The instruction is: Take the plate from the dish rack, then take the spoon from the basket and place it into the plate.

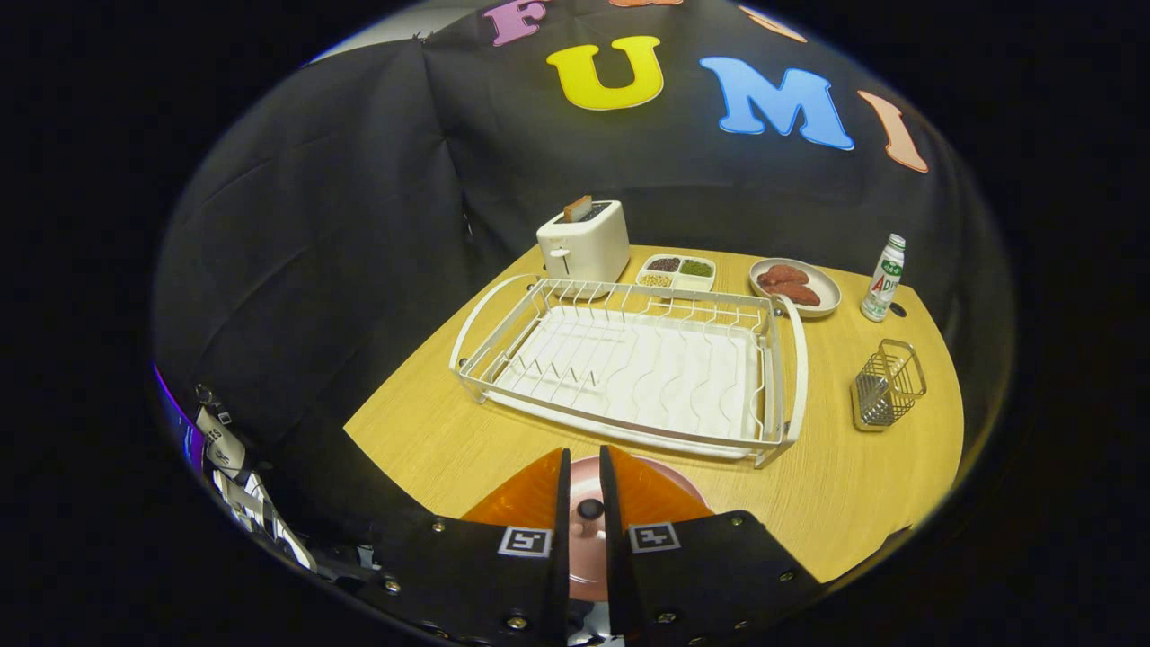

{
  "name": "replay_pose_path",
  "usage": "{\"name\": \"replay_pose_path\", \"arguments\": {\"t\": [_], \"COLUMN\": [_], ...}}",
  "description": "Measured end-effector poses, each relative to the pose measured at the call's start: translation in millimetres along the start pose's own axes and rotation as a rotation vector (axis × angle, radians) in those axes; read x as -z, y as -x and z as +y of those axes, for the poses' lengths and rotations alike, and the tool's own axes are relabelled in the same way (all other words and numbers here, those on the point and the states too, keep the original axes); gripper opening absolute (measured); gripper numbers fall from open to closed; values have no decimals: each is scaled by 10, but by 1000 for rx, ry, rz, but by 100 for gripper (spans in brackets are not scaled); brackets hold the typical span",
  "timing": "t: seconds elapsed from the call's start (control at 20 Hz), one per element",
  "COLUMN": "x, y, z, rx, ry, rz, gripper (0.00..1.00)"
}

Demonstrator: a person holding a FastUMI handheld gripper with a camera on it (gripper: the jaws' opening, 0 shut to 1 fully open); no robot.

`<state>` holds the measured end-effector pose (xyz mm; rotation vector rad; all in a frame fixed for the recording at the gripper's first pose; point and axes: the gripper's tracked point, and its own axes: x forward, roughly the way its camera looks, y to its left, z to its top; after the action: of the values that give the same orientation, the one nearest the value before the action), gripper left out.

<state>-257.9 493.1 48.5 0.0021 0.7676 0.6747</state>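
A pink plate [586,562] lies flat on the wooden table, right under my gripper [585,456] and just in front of the white dish rack [629,359], which holds no dishes. The fingers stand almost together over the plate's middle. In the narrow gap between them sits a small dark rounded end [589,509], which looks like the tip of the spoon, and both fingers seem to press on it. The rest of the spoon is hidden. The wire basket [888,385] stands to the right of the rack.
Beyond the rack stand a white toaster [584,244] with a slice in it, a divided snack tray [677,270] and a plate of sausages [794,286]. A small bottle [884,279] stands behind the basket. The table edge runs close to my left.
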Motion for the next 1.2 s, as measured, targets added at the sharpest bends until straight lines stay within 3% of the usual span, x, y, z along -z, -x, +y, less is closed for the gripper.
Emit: {"name": "replay_pose_path", "arguments": {"t": [0.45,0.85,1.2], "x": [-348,-1141,-1685], "y": [261,907,1540], "z": [-419,-985,-1598], "rx": [64,182,310], "ry": [-32,-3,-4], "rz": [-131,-425,-601], "gripper": [17,17,17]}}
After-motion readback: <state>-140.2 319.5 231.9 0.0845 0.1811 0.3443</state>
